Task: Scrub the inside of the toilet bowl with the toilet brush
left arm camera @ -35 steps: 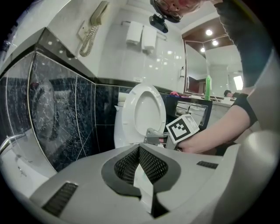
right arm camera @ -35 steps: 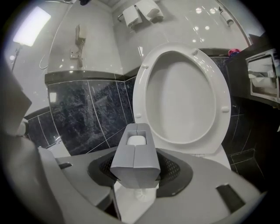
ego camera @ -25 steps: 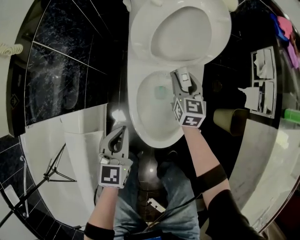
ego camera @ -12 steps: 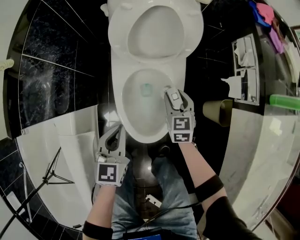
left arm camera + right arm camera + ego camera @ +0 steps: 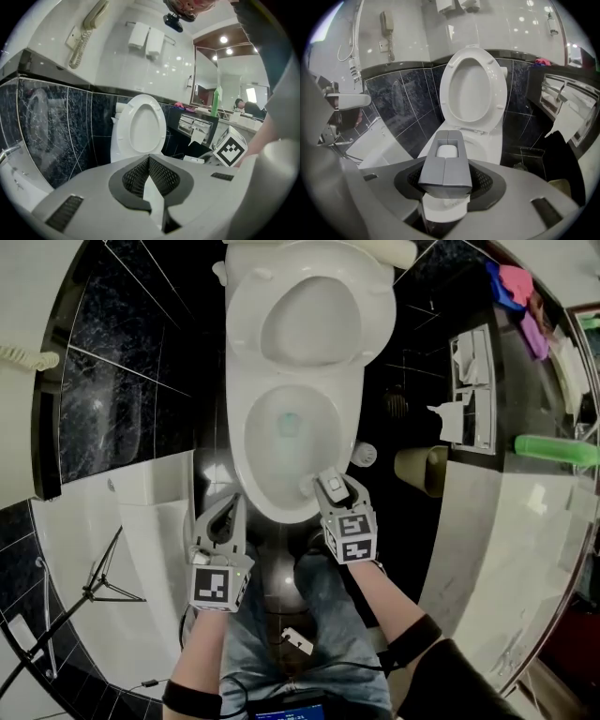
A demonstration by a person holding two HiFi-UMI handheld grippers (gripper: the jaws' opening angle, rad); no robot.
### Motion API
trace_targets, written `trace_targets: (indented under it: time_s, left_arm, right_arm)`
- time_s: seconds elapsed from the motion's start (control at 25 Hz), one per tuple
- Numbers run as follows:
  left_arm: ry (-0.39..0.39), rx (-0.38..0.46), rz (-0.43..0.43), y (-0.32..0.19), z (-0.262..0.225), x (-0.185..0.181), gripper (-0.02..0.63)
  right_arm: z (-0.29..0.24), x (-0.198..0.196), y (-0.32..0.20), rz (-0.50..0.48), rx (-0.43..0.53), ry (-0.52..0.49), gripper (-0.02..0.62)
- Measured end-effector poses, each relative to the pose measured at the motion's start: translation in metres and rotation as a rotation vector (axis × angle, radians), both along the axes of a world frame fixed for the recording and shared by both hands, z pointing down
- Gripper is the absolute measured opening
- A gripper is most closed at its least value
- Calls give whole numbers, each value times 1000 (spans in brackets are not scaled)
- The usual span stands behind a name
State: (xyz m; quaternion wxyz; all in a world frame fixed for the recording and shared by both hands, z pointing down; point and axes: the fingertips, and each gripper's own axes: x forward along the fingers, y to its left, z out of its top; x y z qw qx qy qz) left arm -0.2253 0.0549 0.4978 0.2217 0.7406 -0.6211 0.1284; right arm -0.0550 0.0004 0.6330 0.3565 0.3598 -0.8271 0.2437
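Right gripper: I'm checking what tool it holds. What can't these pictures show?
- Tool's working end: in no view; the right gripper shows only a grey block.
- Inside of the toilet bowl, right gripper view: mostly hidden behind that block.
- Bowl's cleanliness, head view: too small to judge.

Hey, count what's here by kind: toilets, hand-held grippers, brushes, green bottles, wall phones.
White ceramic toilet: 1
Hand-held grippers, left and right: 2
Grey-and-white toilet brush: 1
Green plastic bottle: 1
Cream corded wall phone: 1
Total: 6

One toilet [image 5: 240,437], one toilet brush [image 5: 444,168], two hand-held grippers [image 5: 239,502] [image 5: 323,486]
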Motion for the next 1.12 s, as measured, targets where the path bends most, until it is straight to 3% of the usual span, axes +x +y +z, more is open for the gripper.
trace_targets:
  time_s: [0.16, 0.36, 0.52, 0.72, 1.12]
  left_arm:
    - [-4, -1, -16, 5, -3, -7, -8]
    - [-18, -1, -32, 12, 0, -23, -8]
    - [-22, -3, -55, 20, 3, -37, -8]
    - [-27, -10, -70, 25, 8, -55, -8]
    - [-34, 1, -36, 13, 6, -58, -8]
  right_arm:
    - [9, -17, 27, -9, -60, -50, 222]
    - [10, -69, 24, 34, -102, -177, 222]
    - [12, -104, 8, 1, -55, -184, 224]
    - [11, -125, -28, 38, -13, -221, 224]
    - [1, -125, -77, 105, 76, -220, 224]
